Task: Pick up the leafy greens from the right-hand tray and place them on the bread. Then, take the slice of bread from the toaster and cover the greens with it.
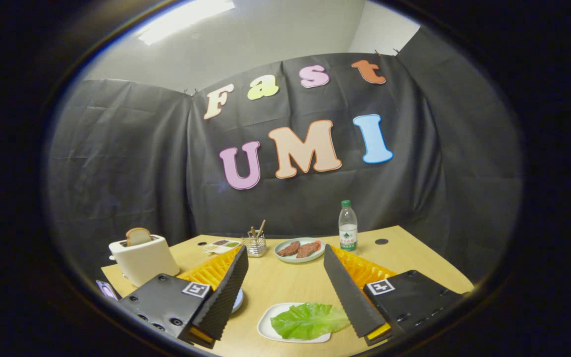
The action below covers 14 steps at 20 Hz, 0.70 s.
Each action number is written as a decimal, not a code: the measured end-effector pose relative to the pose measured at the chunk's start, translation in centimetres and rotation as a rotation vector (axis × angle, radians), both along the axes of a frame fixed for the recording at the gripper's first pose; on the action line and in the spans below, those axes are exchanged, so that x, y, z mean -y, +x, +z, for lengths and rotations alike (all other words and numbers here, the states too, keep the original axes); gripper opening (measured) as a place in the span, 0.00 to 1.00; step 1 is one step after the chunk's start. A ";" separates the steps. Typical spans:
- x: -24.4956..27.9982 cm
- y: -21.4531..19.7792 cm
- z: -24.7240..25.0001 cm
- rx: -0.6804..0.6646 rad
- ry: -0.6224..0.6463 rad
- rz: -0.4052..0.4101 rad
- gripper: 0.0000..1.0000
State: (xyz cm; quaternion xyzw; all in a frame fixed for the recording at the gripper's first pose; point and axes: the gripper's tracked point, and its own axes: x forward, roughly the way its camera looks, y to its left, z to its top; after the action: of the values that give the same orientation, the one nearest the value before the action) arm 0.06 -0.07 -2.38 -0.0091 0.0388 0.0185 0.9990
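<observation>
Greens [309,321] lay on their tray [265,326] between the spread, empty claw [285,260] fingers; pickup was in hand, calling for lowering and pinching.

Gripper view: mounted behind the fingers [285,277], held above the table [285,282], facing the booth wall. Toaster [142,257] at ten o'clock, near.

On your wooden table [285,285], non-task items as follows. Clear water bottle [348,225], green cap, upright near the far edge. Just beside it, a pale plate [281,257] carrying two brown meat pieces [299,249]. Next along the far edge, a wire holder [255,245] with utensils standing in it, then a small divided dish [222,245] of condiments.
</observation>
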 end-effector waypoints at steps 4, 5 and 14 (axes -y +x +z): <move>0.0 0.1 -0.2 -0.008 -0.003 0.013 0.98; 0.3 0.1 -0.2 -0.010 -0.004 0.007 0.98; 5.6 1.2 -4.0 -0.133 -0.008 -0.130 0.98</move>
State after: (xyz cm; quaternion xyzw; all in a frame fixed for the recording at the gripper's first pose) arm 1.25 -5.63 -6.41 -0.0093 0.1058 -0.0462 0.9933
